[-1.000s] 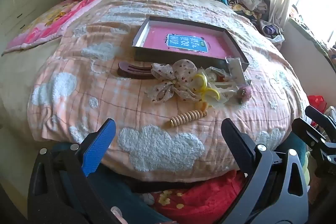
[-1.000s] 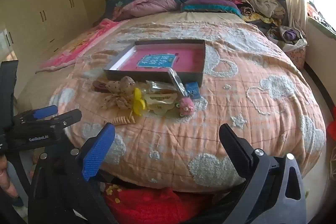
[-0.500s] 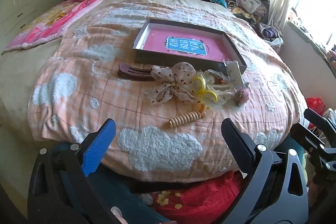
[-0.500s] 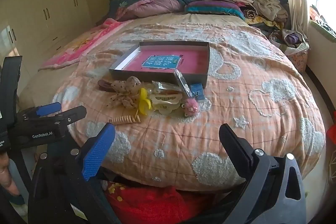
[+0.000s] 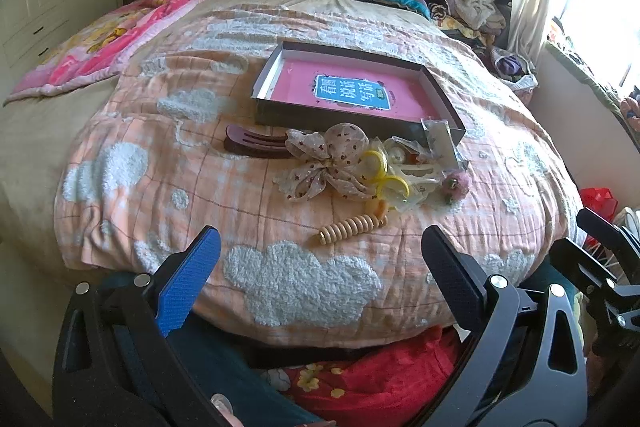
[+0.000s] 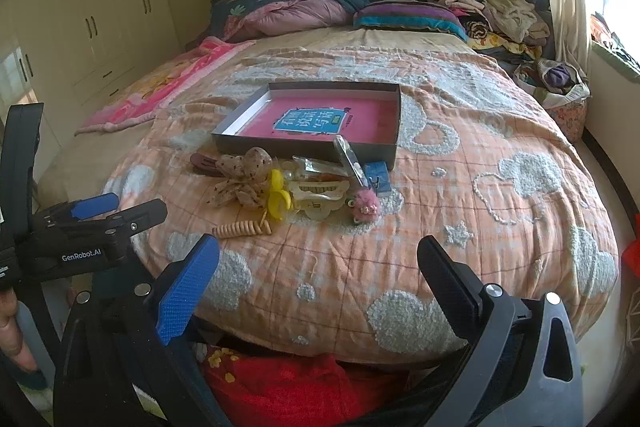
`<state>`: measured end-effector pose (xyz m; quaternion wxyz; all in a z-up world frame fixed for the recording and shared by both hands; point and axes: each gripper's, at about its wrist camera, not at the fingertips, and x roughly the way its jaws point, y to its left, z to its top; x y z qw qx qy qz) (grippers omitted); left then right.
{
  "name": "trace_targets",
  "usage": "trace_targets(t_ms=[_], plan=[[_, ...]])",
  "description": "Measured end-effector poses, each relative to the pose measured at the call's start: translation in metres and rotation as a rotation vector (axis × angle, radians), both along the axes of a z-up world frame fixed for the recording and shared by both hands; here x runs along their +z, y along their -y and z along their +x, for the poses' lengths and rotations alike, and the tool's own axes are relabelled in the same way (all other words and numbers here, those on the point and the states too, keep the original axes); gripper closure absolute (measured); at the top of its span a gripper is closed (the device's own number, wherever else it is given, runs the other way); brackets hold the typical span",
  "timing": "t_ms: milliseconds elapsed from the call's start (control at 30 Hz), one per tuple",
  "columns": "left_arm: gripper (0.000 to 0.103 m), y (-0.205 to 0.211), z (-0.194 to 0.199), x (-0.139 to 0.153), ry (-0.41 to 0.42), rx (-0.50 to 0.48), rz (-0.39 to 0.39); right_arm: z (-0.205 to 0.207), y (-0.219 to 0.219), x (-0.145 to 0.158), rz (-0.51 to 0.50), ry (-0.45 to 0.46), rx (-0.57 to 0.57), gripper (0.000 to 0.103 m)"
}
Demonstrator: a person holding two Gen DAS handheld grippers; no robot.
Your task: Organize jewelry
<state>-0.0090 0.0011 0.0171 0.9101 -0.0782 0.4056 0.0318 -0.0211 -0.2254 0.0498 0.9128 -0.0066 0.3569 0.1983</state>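
A shallow grey box (image 5: 280, 115) (image 6: 224, 139) with a pink book in it lies on the bed. In front of it sits a pile of hair accessories: a brown claw clip (image 5: 252, 146), a spotted fabric bow (image 5: 328, 163) (image 6: 240, 179), yellow clips (image 5: 386, 175) (image 6: 277, 195), a cream claw clip (image 6: 318, 189), a beige coil tie (image 5: 350, 227) (image 6: 240, 228), a pink pompom (image 5: 456, 183) (image 6: 365, 203), clear packets (image 5: 438, 139). My left gripper (image 5: 318, 259) and right gripper (image 6: 318, 263) are both open and empty, held off the bed's near edge.
The orange quilt (image 5: 168, 163) with fluffy white clouds covers the bed. Pillows and bedding (image 6: 304, 11) are piled at the headboard, clothes (image 6: 504, 15) at the far right. A red cloth (image 6: 296, 383) lies below the bed edge. Wardrobes (image 6: 92, 23) stand left.
Both grippers have drawn back and risen slightly; the bed and accessories look a little farther off. Nothing on the bed has moved.
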Motion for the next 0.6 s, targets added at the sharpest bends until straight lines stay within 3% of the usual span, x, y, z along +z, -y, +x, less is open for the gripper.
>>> trace_targets(t_ms=[600], plan=[[0.009, 0.0019, -0.001, 0.0039, 0.002, -0.004, -0.002, -0.0008, -0.0012, 0.0016, 0.003, -0.002, 0.004, 0.004]])
